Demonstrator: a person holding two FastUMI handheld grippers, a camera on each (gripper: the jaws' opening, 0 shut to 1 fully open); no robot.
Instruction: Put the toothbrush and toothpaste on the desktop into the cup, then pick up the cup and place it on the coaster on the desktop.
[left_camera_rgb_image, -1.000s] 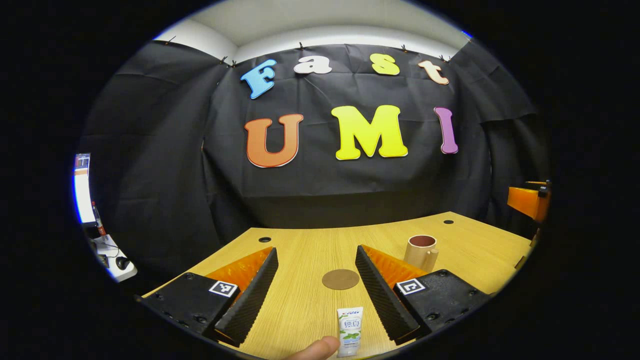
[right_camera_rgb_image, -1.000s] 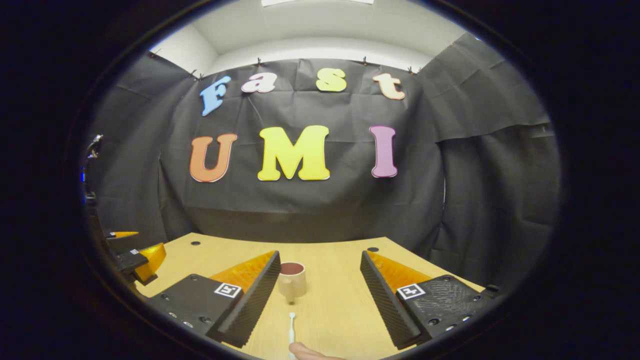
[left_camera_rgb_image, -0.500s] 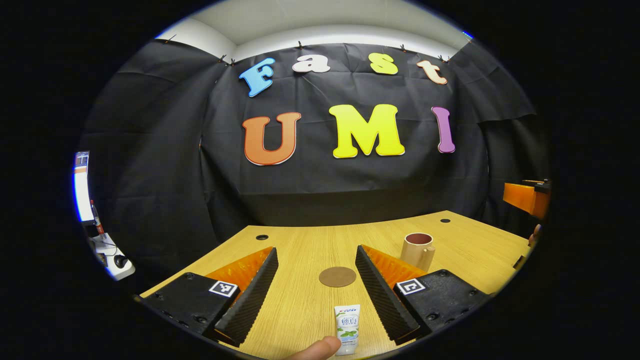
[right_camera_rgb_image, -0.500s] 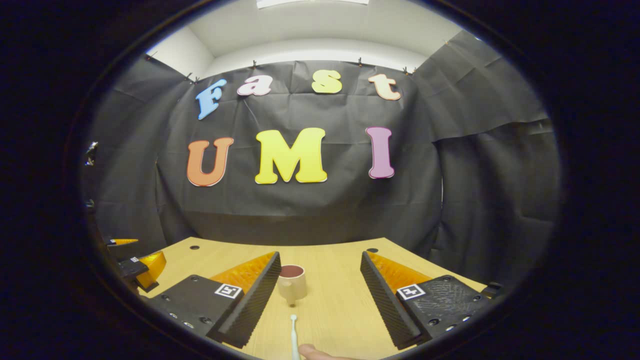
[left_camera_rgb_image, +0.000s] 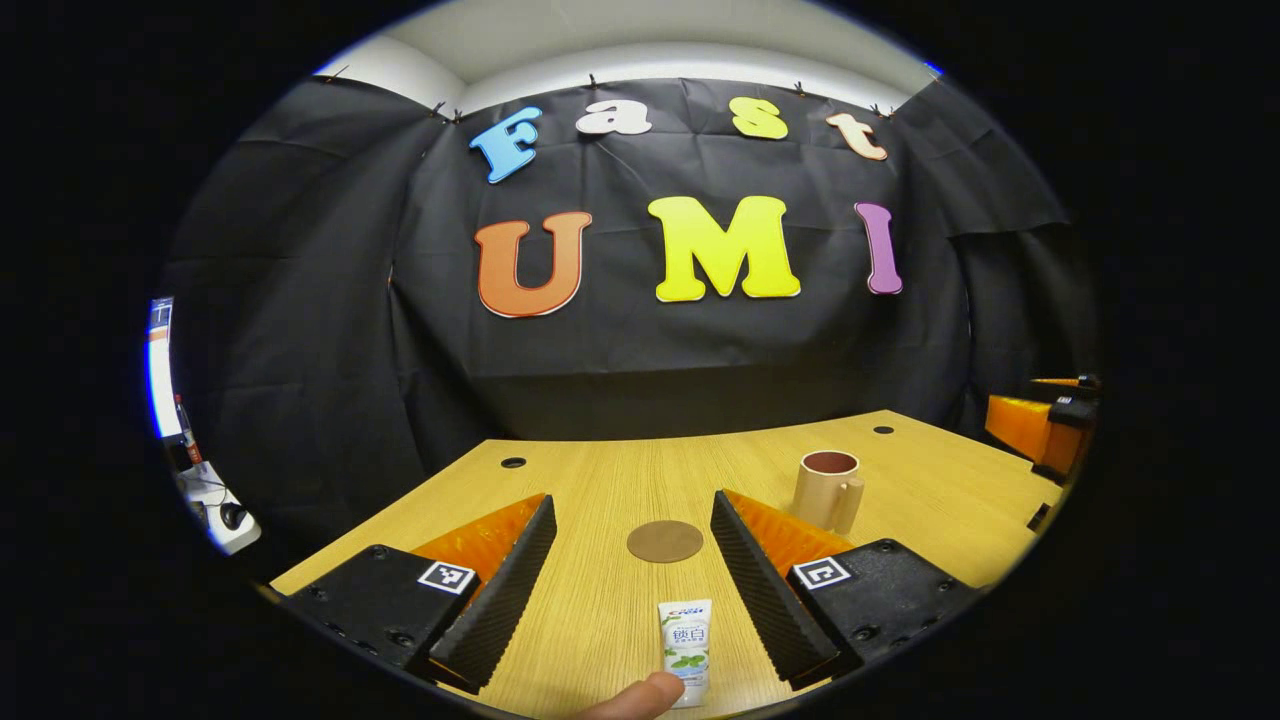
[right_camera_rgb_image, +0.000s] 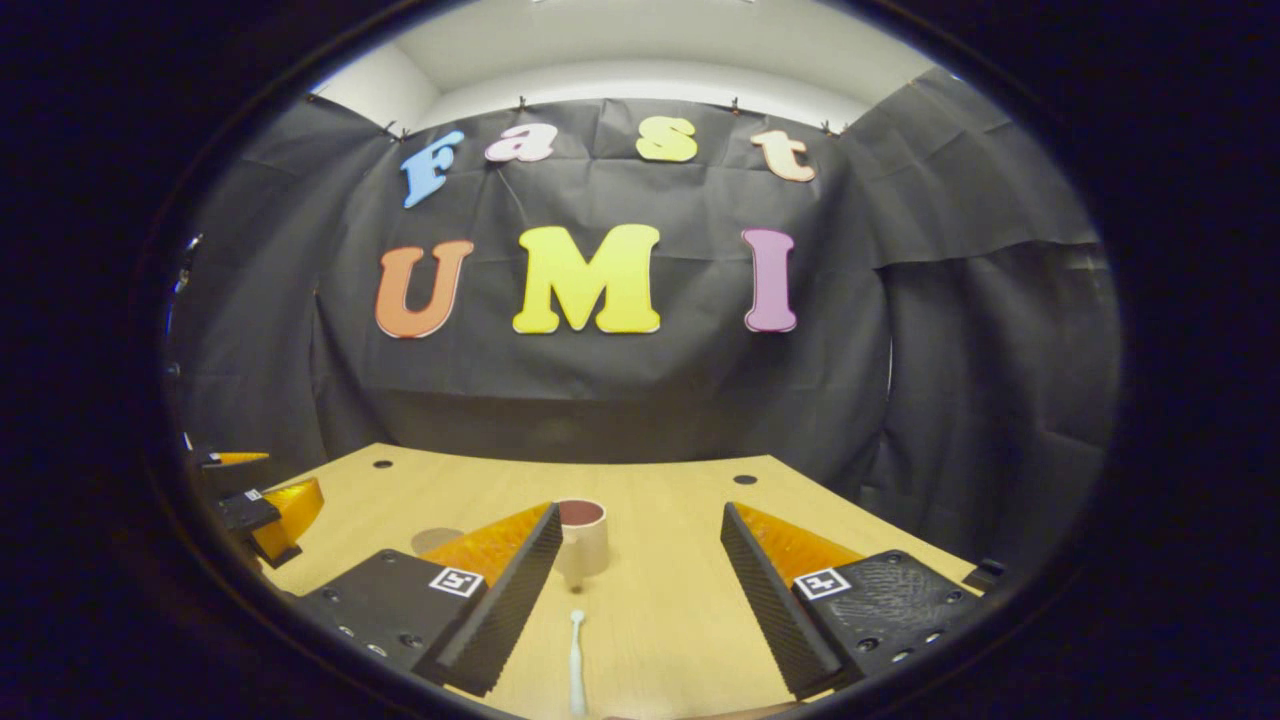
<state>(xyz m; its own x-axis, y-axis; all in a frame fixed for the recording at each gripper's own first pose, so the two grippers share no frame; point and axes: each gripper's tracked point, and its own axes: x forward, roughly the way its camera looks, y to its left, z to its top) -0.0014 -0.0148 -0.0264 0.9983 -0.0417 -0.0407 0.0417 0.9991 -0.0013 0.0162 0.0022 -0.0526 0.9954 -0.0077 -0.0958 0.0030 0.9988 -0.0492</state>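
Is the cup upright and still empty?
Upright, seemingly empty: the cup stands mouth-up on the desktop; toothpaste and toothbrush lie outside.

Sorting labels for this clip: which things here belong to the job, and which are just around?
For the job:
toothpaste
toothbrush
cup
coaster
left gripper, open
right gripper, open

Just around:
desktop
monitor at the side
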